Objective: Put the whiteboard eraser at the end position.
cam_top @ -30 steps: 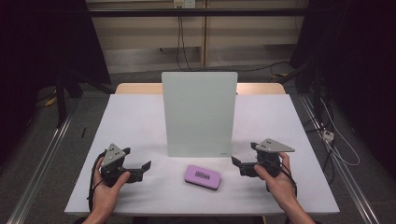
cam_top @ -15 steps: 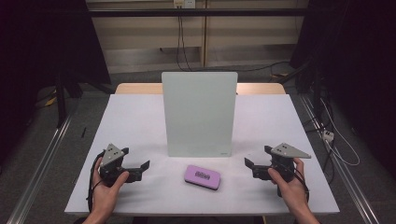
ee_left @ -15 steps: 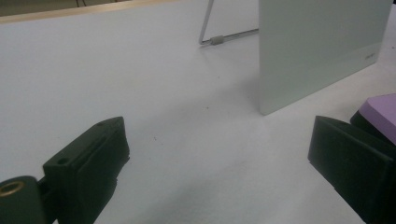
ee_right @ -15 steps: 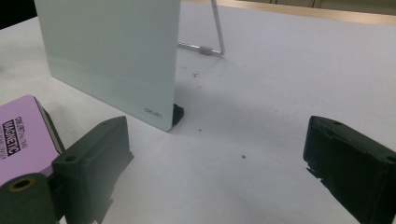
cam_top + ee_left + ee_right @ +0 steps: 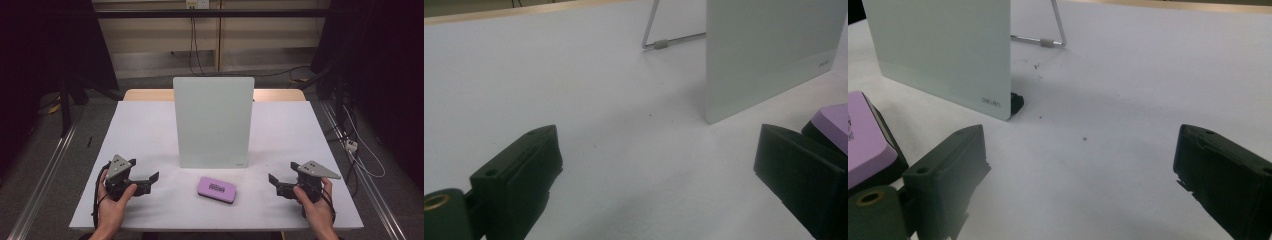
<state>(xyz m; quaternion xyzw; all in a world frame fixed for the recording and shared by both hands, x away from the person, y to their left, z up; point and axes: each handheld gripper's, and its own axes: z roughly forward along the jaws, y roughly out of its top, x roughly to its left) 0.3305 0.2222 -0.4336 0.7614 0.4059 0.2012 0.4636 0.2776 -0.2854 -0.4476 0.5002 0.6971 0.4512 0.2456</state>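
A pale glass whiteboard point(image 5: 213, 122) stands upright on a wire stand in the middle of the white table point(image 5: 145, 130). A purple eraser with a black base point(image 5: 216, 189) lies flat just in front of it. My left gripper point(image 5: 150, 181) rests at the near left, open, jaws pointing right toward the eraser and apart from it. My right gripper point(image 5: 274, 184) sits at the near right, open, jaws pointing left. In the left gripper view the gripper point(image 5: 659, 170) holds nothing; the eraser point(image 5: 831, 122) peeks past its right jaw. The right gripper view shows that gripper point(image 5: 1080, 170) empty, eraser point(image 5: 865, 142) at left.
The board's wire stand leg point(image 5: 1048, 42) reaches back behind the whiteboard point(image 5: 943, 50); the same leg point(image 5: 659, 44) appears beside the whiteboard point(image 5: 769, 50) from the other side. Cables run along the floor point(image 5: 350, 145) right of the table. Dark curtains flank both sides.
My right gripper has drawn back toward the table's near right corner, away from the eraser. The left gripper has hardly moved.
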